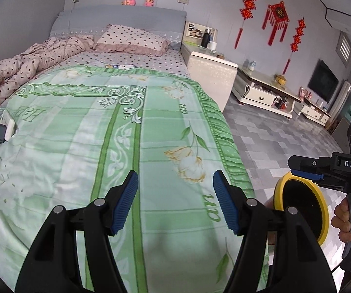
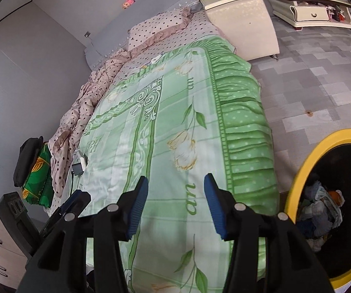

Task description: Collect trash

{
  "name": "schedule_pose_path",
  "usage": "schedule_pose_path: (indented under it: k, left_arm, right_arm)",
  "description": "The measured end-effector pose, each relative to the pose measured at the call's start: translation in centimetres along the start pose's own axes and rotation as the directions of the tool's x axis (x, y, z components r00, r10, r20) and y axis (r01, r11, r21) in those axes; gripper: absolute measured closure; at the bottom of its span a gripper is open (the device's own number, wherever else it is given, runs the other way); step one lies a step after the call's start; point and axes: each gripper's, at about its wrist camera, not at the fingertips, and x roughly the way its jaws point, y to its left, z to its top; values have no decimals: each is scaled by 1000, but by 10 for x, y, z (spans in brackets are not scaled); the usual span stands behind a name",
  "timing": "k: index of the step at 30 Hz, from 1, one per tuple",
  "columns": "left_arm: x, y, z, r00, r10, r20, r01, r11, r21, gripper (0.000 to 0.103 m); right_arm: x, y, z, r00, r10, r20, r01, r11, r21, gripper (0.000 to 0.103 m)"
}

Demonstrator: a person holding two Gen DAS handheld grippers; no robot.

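Observation:
A yellow-rimmed black trash bin (image 2: 305, 171) stands on the floor at the right of the bed; crumpled paper and wrappers (image 2: 322, 210) lie inside it. It also shows in the left wrist view (image 1: 279, 190). My left gripper (image 1: 175, 195) is open and empty above the green bedspread (image 1: 102, 158). My right gripper (image 2: 175, 202) is open and empty above the same bedspread (image 2: 165, 146), left of the bin. The right gripper's body shows at the right edge of the left wrist view (image 1: 322, 173), over the bin.
A small black device with a white box (image 1: 3, 129) and a cable lies at the bed's left side. A polka-dot quilt (image 1: 28, 61) and pillow (image 1: 131, 39) lie at the head. A white nightstand (image 1: 212, 73) and low cabinets (image 1: 263, 90) stand along the right wall.

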Motion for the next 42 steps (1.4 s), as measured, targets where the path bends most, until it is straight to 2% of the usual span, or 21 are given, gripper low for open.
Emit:
schedule_pose_path:
  k: [6,12,15,20,21,23,25,26,31,36,42]
  left_arm:
    - [-10,44,-5,998,53,13,-53,998,-42,38]
    - [-10,77,-18,995,98,10,-97,994,-55,35]
    - [-8,91,-27,993,119,16,-117,991,-64,31]
    - [-10,106,-42,985,162,60,-158,985,-73,16]
    - [-11,108,-44,983,172,69,-167,983,-70,15]
    - [-13,112,-50,978,189,88,-183,981,-71,11]
    - [-16,115,-55,976,187,109,-178,980,-85,8]
    - [-18,116,-58,975,185,119,-175,980,-90,8]
    - [-26,114,-67,968,197,154,-190,980,-61,8]
    - [-44,107,-75,964,185,192,-175,982,-64,8]
    - [-69,93,-82,956,164,245,-159,986,-41,8]
  right_arm:
    - [33,31,-10,998,28,-48,-29,999,-32,58]
    - [57,44,-20,997,32,-69,-35,998,-48,56]
    - [66,48,-24,998,3,-55,-7,997,-73,53]
    - [74,52,-32,999,-33,-6,32,995,-100,33]
    - [74,53,-34,999,-41,11,42,993,-106,31]
    - [73,54,-38,996,-66,55,71,991,-113,16]
    - [73,55,-41,993,-80,87,90,989,-114,9]
    - [73,55,-43,991,-90,103,102,987,-121,8]
    - [72,63,-57,965,-167,200,202,965,-169,8]
    - [59,71,-73,925,-204,321,276,941,-197,8]
    - [41,79,-94,877,-240,416,353,910,-219,8]
